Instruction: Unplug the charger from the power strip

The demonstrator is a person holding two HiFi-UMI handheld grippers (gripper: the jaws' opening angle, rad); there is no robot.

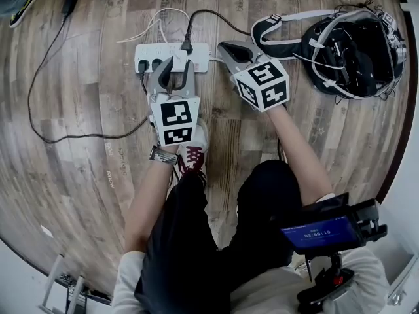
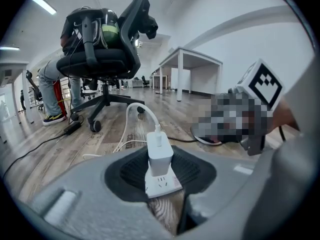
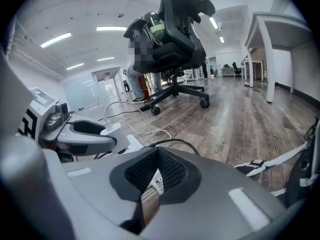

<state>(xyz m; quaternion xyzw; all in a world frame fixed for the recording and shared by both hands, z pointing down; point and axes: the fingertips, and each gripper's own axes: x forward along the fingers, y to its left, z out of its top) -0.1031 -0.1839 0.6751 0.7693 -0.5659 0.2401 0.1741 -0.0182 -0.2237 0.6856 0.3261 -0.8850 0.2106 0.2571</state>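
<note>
Left gripper (image 1: 177, 64): grasping the white charger (image 2: 160, 151), with a pad on each side of its body, as far as the left gripper view shows.
Right gripper (image 1: 224, 46): clenched on nothing, its tips together. It hovers just beside the right end of the power strip (image 1: 163, 49) and does not touch it.
Charger location: not yet out. It is seated in the strip's top face, right of the strip's middle, on the wooden floor (image 1: 78, 97).
Key relation: the charger lies straight ahead of the left gripper, already between its jaws. The strip's long axis runs left to right across the head view. The charger's long axis stands up out of that face, with its white cable (image 2: 142, 111) leaving the top.
Next move (judgement): pull along the charger's own axis, away from the strip. The left hand is the one on it. The right is near enough to pin the strip, which may otherwise lift with the plug.
Sockets: besides the charger, a black plug (image 1: 186, 44) sits at the far edge and two more (image 1: 149, 65) toward the left end.
Black bag (image 1: 353, 44): well apart to the right, tangled with straps and wires. I cannot tell what is inside it.
</note>
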